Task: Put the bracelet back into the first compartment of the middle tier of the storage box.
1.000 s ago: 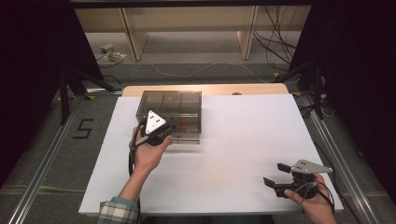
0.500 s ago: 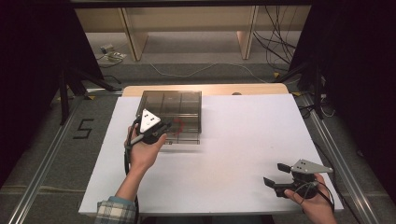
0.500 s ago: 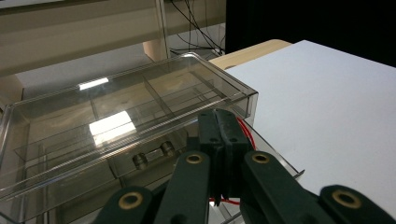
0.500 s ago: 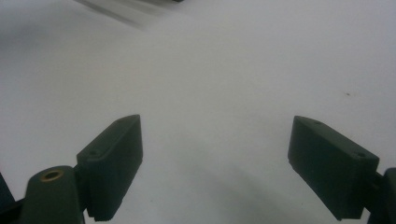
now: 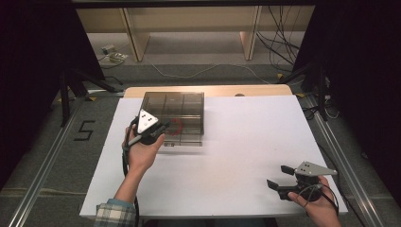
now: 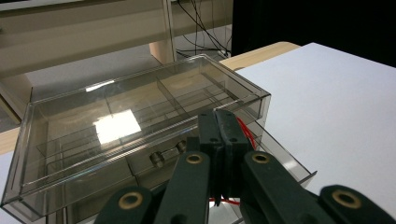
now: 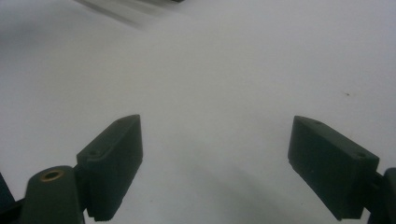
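Observation:
A smoky clear plastic organizer box (image 5: 174, 106) (image 6: 126, 126) stands at the table's far left, its lower drawer (image 6: 280, 158) pulled out toward me. My left gripper (image 5: 165, 126) (image 6: 218, 122) points into that drawer with its jaws pressed together. A thin red ring (image 5: 176, 126) (image 6: 244, 131) comes out from beside the tips and lies over the drawer; the jaws seem pinched on its near edge. My right gripper (image 5: 280, 176) (image 7: 215, 158) rests low over the white table at the near right, jaws wide apart with nothing between them.
The white tabletop (image 5: 246, 142) stretches between the two hands. A wooden strip (image 5: 227, 90) runs along the far edge. Beyond it are shelf legs and cables (image 5: 279, 52) on the floor. Metal rails (image 5: 340, 156) flank the table.
My left hand has shifted a little to the left and turned slightly at the drawer. The right hand has stayed still.

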### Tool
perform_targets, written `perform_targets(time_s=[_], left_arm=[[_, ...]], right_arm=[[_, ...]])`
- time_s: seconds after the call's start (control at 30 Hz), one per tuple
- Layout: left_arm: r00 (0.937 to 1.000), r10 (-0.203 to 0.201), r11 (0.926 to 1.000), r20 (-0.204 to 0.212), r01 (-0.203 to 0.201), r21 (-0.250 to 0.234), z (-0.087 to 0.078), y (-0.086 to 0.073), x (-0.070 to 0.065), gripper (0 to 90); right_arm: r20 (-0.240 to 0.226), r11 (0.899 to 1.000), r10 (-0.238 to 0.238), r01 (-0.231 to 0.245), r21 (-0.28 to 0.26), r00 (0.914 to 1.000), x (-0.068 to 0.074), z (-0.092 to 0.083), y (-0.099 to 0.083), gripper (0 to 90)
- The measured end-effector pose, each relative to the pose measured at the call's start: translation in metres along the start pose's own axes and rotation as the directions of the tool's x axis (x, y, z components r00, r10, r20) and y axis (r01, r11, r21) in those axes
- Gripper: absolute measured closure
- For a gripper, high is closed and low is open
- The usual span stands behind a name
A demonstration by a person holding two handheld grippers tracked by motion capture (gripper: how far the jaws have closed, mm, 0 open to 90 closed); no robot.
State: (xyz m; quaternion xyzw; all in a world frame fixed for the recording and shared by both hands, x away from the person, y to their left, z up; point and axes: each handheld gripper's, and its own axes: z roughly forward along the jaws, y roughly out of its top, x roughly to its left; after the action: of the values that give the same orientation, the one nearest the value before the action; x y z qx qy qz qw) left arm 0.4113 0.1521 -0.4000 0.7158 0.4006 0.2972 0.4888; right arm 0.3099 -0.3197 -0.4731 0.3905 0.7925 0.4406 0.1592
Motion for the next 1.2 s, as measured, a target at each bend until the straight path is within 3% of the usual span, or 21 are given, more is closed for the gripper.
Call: perform_targets(time_s=[1.2], left_arm=[[0.9989, -0.014, 0.9999, -0.045, 0.014, -0.004, -0.006, -0.001, 0.014, 89.8]], right_arm=[[-0.002, 1.000, 0.000, 0.000, -0.004, 1.0000, 0.000, -0.001, 0.000, 18.7]])
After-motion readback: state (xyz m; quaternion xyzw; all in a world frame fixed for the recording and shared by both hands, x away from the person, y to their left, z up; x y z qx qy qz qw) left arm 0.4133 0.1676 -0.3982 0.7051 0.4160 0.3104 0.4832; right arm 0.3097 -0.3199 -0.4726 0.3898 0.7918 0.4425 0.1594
